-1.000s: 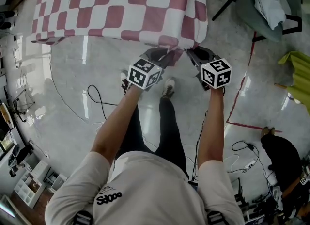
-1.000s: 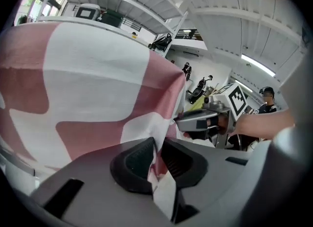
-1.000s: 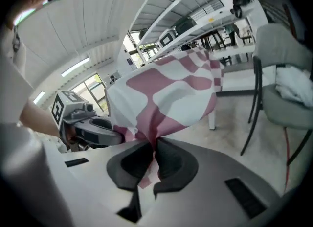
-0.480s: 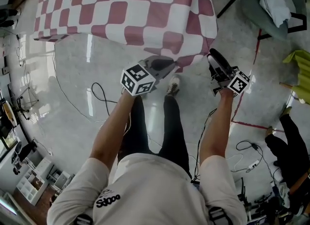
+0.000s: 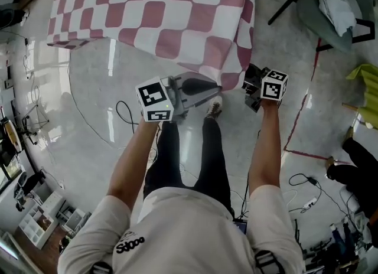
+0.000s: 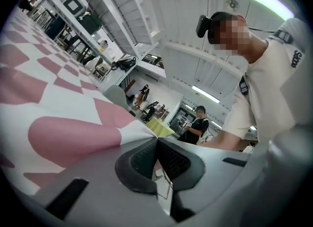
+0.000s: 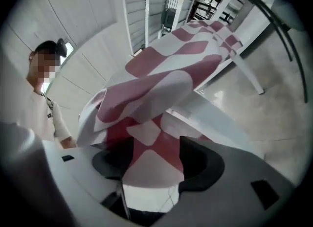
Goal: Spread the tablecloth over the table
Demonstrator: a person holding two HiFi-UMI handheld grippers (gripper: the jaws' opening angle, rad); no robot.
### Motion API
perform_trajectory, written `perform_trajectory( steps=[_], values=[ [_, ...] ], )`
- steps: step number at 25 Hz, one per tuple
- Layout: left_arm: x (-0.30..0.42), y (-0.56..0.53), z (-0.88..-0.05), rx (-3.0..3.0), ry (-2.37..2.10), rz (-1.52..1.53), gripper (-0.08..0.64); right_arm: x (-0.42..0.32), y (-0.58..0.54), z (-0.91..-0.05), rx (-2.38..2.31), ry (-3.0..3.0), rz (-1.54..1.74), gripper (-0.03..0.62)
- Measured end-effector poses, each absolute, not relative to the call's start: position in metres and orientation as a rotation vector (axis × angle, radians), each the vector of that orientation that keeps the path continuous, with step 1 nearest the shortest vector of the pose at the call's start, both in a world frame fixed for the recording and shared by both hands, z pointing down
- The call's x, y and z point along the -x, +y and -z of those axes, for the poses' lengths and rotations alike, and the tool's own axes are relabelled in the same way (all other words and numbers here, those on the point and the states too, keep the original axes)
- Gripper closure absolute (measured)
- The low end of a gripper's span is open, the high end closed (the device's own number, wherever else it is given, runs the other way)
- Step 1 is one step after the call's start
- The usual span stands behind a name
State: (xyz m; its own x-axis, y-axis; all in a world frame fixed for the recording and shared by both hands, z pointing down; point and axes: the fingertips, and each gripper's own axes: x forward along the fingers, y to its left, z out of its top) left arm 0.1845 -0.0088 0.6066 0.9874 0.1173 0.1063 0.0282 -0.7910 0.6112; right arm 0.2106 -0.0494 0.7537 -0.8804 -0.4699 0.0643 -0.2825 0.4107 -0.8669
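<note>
A red-and-white checked tablecloth point(image 5: 165, 13) covers the table at the top of the head view, and its near right corner hangs down. My left gripper point(image 5: 217, 85) points right and is shut on that corner's tip. In the left gripper view the cloth point(image 6: 63, 108) runs in to the closed jaws of the left gripper point(image 6: 155, 140). My right gripper point(image 5: 248, 81) is just right of the corner, and its jaws are opening. A fold of the cloth point(image 7: 156, 94) hangs loose between the spread jaws of the right gripper point(image 7: 156, 160), with no pad pressing on it.
A white table leg point(image 7: 244, 74) shows under the cloth. A chair with clothes on it point(image 5: 331, 7) stands at the top right. Cables point(image 5: 118, 119) and a red tape line point(image 5: 298, 119) lie on the shiny floor. A person point(image 5: 354, 175) crouches at the right.
My left gripper has risen and turned to point right, lifting the cloth corner. My right gripper swung out to the right, then back towards the corner, and its jaws have spread apart.
</note>
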Motion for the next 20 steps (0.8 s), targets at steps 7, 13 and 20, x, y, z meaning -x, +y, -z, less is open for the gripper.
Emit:
perform_trajectory(
  steps=[7,13,20],
  values=[
    [-0.179,-0.017,-0.579,-2.505,0.098,-0.099,0.531,-0.204,-0.055,-0.654,0.378,2.203,1.165,0.534],
    [-0.178,-0.013,-0.593,-2.499,0.053,-0.146,0.531,-0.223,-0.044,-0.661,0.508,2.312,1.182,0.571],
    [-0.18,-0.008,-0.658,-2.529,-0.072,-0.533,0.531,-0.283,-0.017,-0.721,0.945,2.477,1.316,0.571]
  ],
)
